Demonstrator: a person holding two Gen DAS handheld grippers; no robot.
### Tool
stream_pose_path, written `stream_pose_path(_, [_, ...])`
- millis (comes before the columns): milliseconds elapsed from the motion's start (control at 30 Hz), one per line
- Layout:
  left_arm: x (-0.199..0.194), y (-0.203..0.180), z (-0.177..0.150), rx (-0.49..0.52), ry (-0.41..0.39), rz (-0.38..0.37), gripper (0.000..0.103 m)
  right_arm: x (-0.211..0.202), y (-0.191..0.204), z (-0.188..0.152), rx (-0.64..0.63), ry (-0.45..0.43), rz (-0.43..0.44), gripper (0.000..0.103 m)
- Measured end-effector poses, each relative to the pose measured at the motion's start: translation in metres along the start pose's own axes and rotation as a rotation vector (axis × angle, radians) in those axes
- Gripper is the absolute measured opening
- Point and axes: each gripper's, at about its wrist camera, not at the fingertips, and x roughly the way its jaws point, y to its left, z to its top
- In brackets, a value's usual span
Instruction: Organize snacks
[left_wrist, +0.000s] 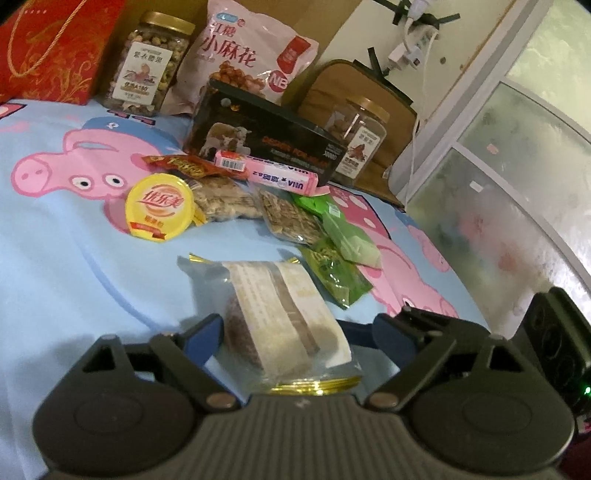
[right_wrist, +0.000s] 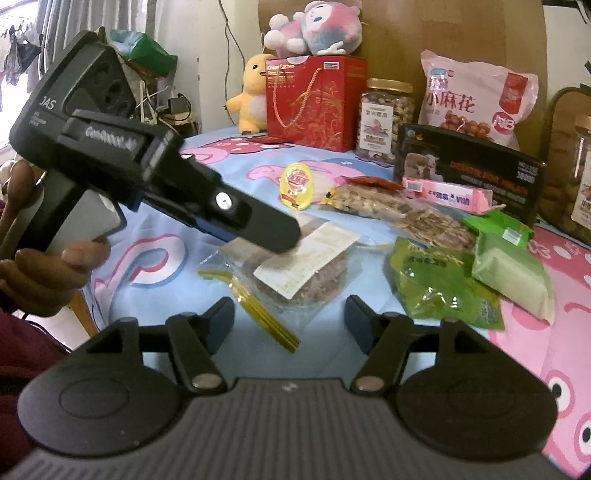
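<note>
Bedding printed with pink cartoon pigs on pale blue carries the whole spread of snacks. At its far edge stand a red gift box with a gold cord handle, a big pink snack bag, and two clear jars with gold lids, one beside the red box and one further right. A black carton lies in front of the pink bag with a slim pink box leaning along its lower edge. Nearer come a clear bag of nuts, a clear pack of seeds, two green packets overlapping each other, and a yellow-lidded cup tipped on its side. Closest lies a clear-wrapped round pastry with a pale paper label and gold-edged seams. The left gripper has its fingers spread wide on either side of this pastry; the wrapper sits between them, and the pads do not press on it. In the right wrist view a hand holds that left gripper, whose finger reaches over the pastry's label. The right gripper hangs just short of the pastry with fingers released and apart, only bedding and a gold strip of the wrapper between them.
</note>
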Motion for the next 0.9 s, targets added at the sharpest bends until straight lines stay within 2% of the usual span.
stream_pose_path(267, [0.002, -0.002, 0.0, 0.009, -0.01, 0.01, 0.083, 0.007, 0.004, 0.006, -0.011, 0.003, 0.001, 0.07])
stream_pose_path(400, [-0.002, -0.001, 0.0, -0.003, -0.025, -0.005, 0.082, 0.005, 0.003, 0.005, -0.003, -0.008, -0.009, 0.065])
stream_pose_path(533, [-0.004, -0.008, 0.001, 0.031, -0.035, 0.013, 0.082, 0.003, 0.003, 0.006, 0.005, -0.023, -0.018, 0.061])
stream_pose_path(900, [-0.01, -0.02, 0.013, 0.076, -0.07, -0.002, 0.082, -0.007, 0.0, 0.016, 0.016, -0.12, -0.069, 0.061])
